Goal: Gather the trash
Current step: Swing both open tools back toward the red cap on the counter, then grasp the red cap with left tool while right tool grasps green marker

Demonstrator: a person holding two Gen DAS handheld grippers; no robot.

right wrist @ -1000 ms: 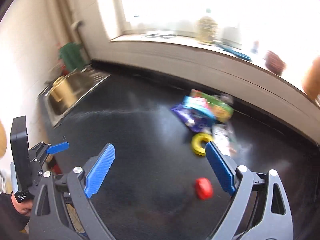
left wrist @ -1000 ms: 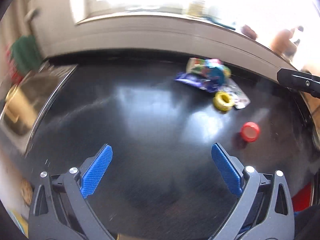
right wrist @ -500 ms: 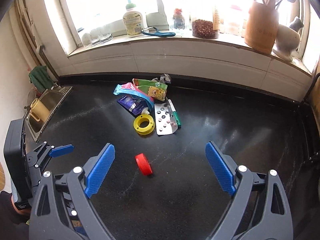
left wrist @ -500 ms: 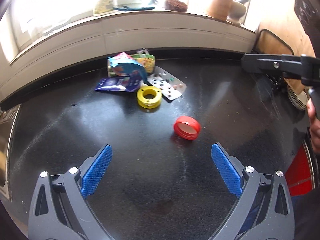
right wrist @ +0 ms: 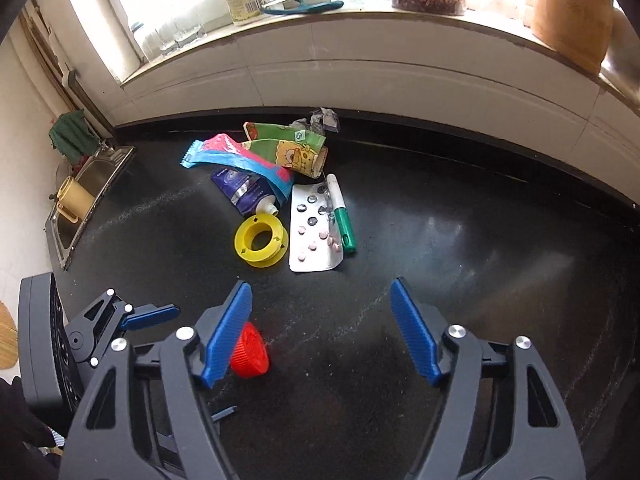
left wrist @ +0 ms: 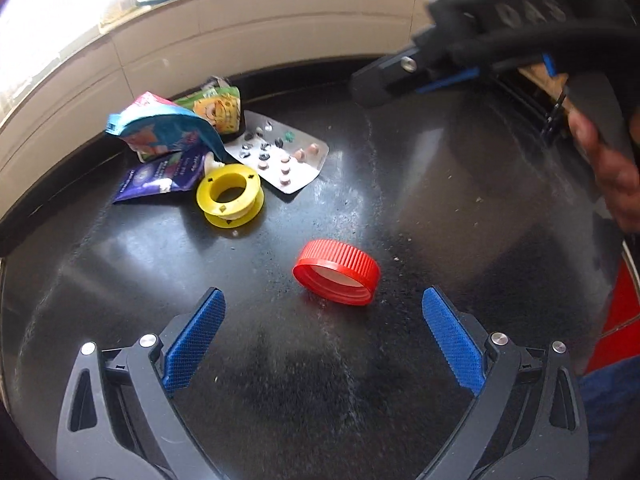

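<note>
Right — left claw [left wrist: 322, 320] spread wide, empty, hovering low over the black table [left wrist: 440, 208]. Red cap [left wrist: 337, 272] sits alone just ahead of my pads, roughly centred in the gap, open side tipped toward me, white liner showing. Well apart from the rest of the litter.

Right claw [right wrist: 320, 332] also spread, holding nothing; cap shows just behind its left pad in that view.

Handling, cap: judged light, rigid plastic, ribbed skirt = decent friction for the blue ridged pads. Best hold: across the skirt, pads on opposite sides. It's tilted, so may skate or flip on the glossy top if one pad lands first; close evenly.

Heap toward the back edge of the table, nearer the left end by the sink [right wrist: 92, 184]:
- yellow spool [left wrist: 230, 195] — stiff, hollow; pinch across the flanges or one pad through the bore. Light.
- blister pack [left wrist: 282, 156] — thin foil, lies flat, hard to get under; take by the lifted edge. Crinkles, pills may pop.
- blue/pink wrapper [left wrist: 168, 130], green wrapper [left wrist: 218, 106], purple pouch [left wrist: 156, 174] — soft film, slippery, near weightless; grab a raised fold.
- green-capped pen [right wrist: 342, 216] beside the blister, right view only — thin, rolls; pinch mid-barrel.

No bin seen in either view.
</note>
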